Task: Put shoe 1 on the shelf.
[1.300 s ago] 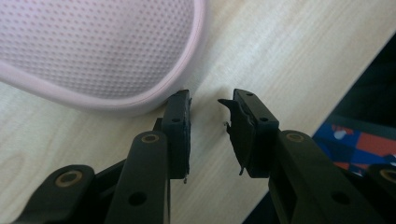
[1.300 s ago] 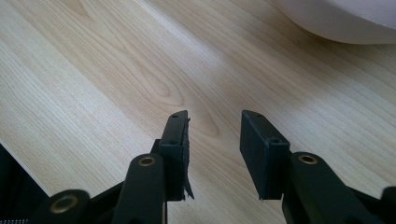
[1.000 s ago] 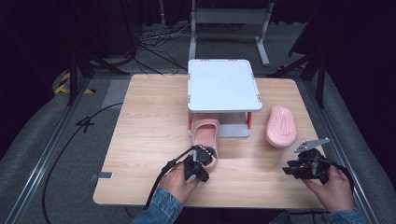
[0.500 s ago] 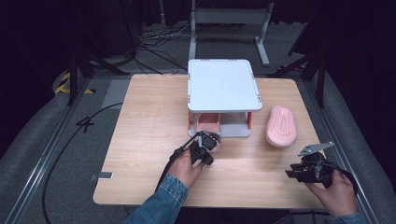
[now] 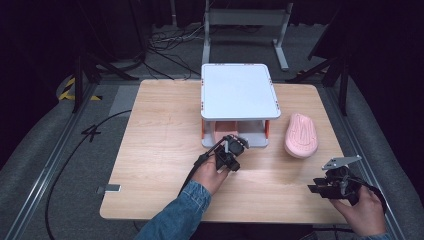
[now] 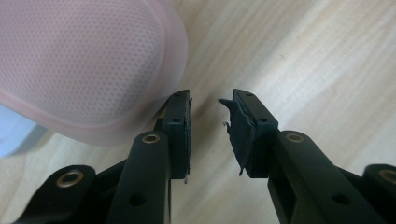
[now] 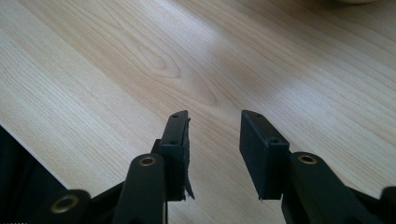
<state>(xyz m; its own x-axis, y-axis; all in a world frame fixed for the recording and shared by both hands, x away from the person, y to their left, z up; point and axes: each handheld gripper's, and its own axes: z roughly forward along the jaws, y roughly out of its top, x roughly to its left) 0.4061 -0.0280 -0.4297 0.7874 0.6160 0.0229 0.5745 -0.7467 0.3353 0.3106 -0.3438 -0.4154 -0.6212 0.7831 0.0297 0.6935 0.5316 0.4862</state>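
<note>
Since the earlier frames the left gripper (image 5: 231, 152) has pushed one pink slipper (image 5: 225, 129) under the white shelf rack (image 5: 239, 91) and now sits released beside its heel; its mate (image 5: 301, 135) lies on the bench (image 5: 155, 130), probably next; right gripper (image 5: 336, 184) idle, fingers apart.
</note>
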